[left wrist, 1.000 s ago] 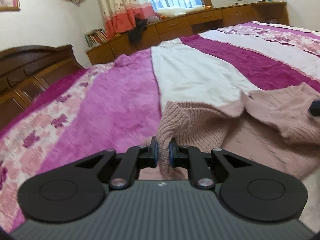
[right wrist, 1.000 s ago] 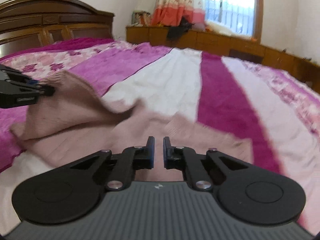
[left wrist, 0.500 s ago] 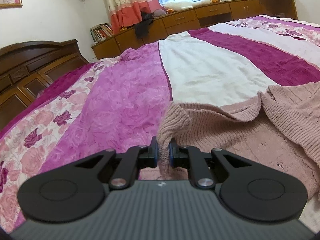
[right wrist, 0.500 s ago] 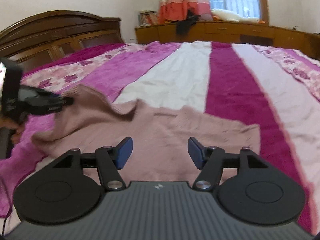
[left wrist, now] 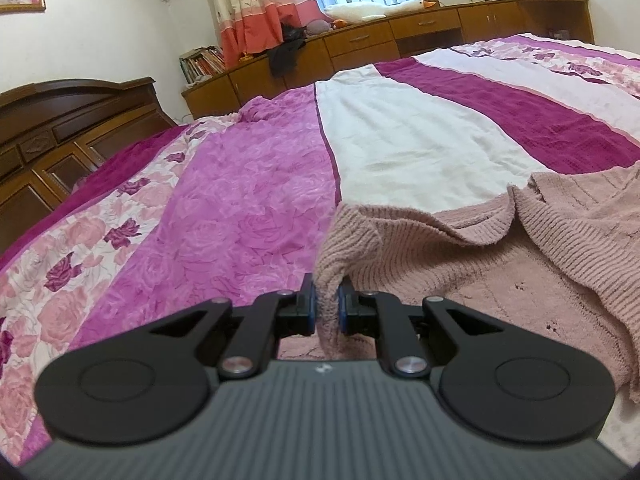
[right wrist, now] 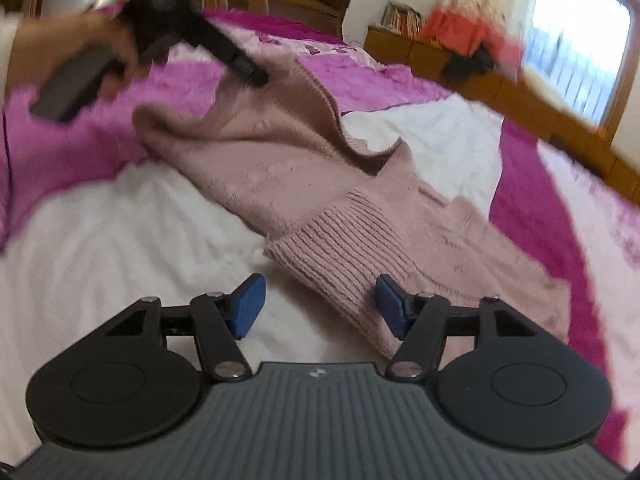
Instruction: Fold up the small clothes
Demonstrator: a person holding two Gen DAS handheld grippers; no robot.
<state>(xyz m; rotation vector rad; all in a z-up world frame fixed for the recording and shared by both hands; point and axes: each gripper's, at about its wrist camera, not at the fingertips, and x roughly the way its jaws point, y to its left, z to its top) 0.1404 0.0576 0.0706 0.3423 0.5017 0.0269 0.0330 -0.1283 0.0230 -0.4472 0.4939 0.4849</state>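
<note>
On the bed (left wrist: pixel 248 200) the pink sweater (right wrist: pixel 280 168) is lifted at one edge, pinched by the left gripper (left wrist: pixel 327 306), while the right gripper (right wrist: pixel 318 304), closing slightly, is held empty astride a ribbed cuff (right wrist: pixel 340 248); folding is barely begun.

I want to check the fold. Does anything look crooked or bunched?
Yes. The pink knitted sweater lies bunched and diagonal on the striped bedspread, one corner lifted by the left gripper. Its ribbed cuff sits between the right gripper's closing jaws, unpinched.

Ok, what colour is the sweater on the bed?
Dusty pink, a ribbed knit; the sweater shows best in the left wrist view.
</note>
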